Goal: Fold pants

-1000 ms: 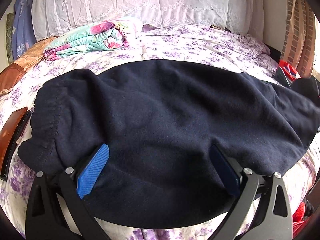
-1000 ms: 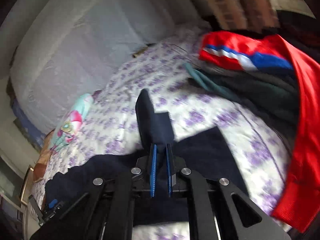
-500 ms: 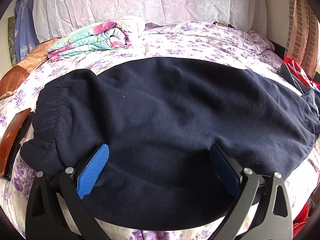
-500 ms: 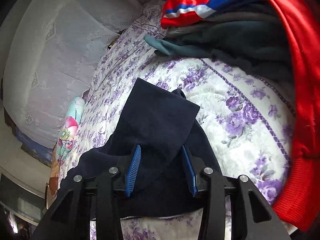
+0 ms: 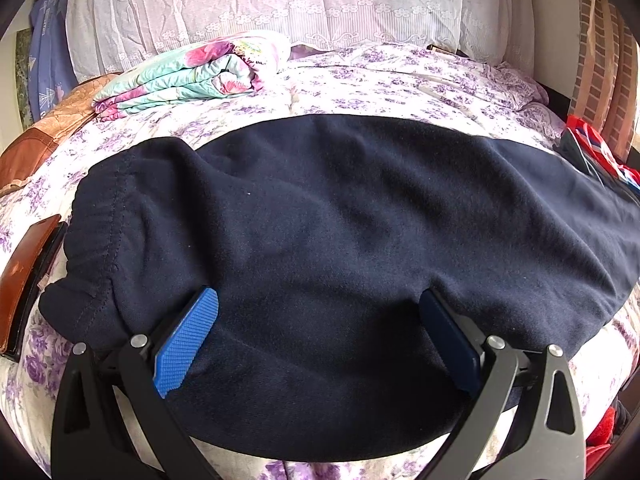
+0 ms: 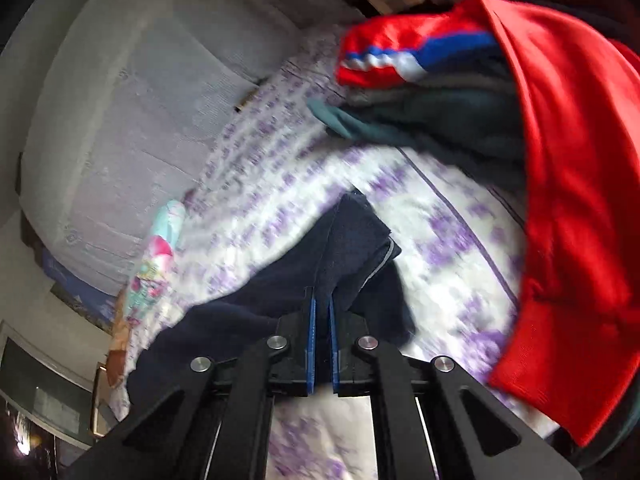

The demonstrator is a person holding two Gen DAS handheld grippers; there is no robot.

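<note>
Viewing, left wrist: left gripper [image 5: 318, 334] points down at the navy pants [image 5: 340, 240] spread flat across the floral bedspread [image 5: 360, 88].
Left fingers: wide apart; blue pads [image 5: 186, 342] rest on the cloth at its near edge, nothing pinched between them.
Pants position: beyond and between the fingers, the elastic waistband [image 5: 98, 232] outside the left finger, the legs running off past the right finger.
Beyond the fingertips: folded pastel blanket [image 5: 188, 76] against the lace-covered headboard [image 5: 280, 4], well apart from the pants.
Left of the left finger: brown case [image 5: 22, 280] at the bed's edge, just beside the waistband.
Right of the right finger: red clothing [image 5: 592, 148] near the leg end.
Viewing, right wrist: picture blurred; right gripper [image 6: 322, 320] points down over the bedspread [image 6: 452, 240].
Right fingers: closed further just now, pads [image 6: 311, 344] nearly together and clamped on a bunched fold of the pants [image 6: 352, 248] at the leg end.
Pants position: cloth rises from between the fingertips and trails left of the fingers.
Right of the fingers: pile of clothes [image 6: 440, 116] under a red garment [image 6: 568, 184], apart from the pants.
</note>
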